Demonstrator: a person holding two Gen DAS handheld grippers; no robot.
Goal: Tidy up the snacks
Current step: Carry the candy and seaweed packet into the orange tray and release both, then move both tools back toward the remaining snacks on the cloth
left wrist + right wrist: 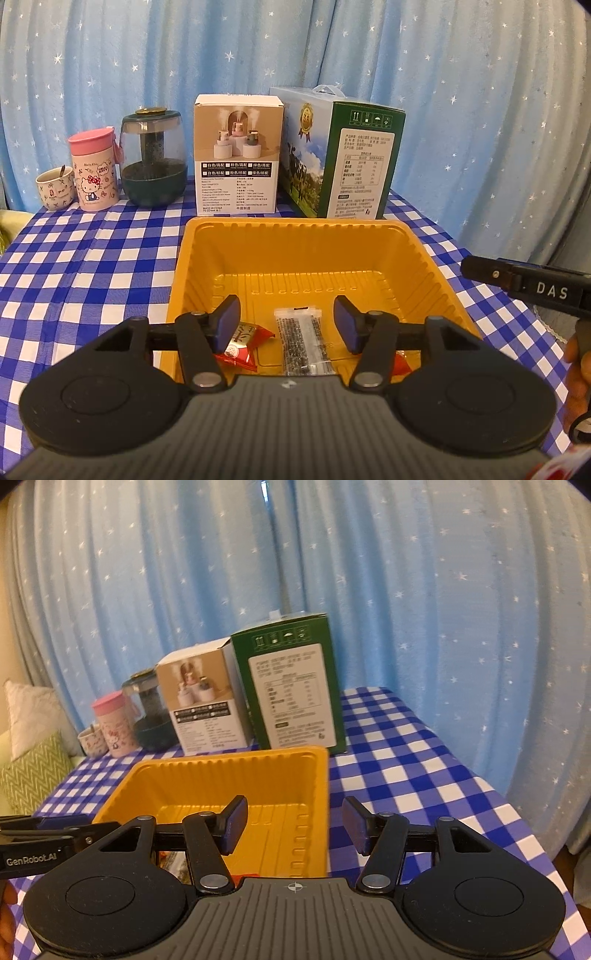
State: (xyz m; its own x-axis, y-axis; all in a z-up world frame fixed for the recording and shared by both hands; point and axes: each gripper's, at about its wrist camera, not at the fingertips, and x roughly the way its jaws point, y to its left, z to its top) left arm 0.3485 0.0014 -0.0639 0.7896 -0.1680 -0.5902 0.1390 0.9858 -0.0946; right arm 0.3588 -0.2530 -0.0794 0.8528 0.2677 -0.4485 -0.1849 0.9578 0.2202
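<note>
Snacks: red packet (242, 345) and dark sesame bar (301, 341) lie inside the yellow tray (295, 240). Your left tongs (287, 320) and right tongs (294, 823) are spread, empty. Risk: bumping the light tray's rim would shift it.

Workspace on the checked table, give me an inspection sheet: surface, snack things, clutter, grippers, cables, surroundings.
Surface: blue-and-white checked tablecloth.
Job's things: yellow tray near the front; inside it a red snack packet, a clear packet of dark seeds and part of another red packet.
Clutter: along the back, small cup with spoon, pink-lidded Hello Kitty mug, dark green glass jar, humidifier box, green carton.
Grippers: left gripper open above the tray, holding nothing; right gripper open over the tray's right edge, holding nothing.
Cables: nothing seen.
Surroundings: blue star-print curtain; cushions at left.
</note>
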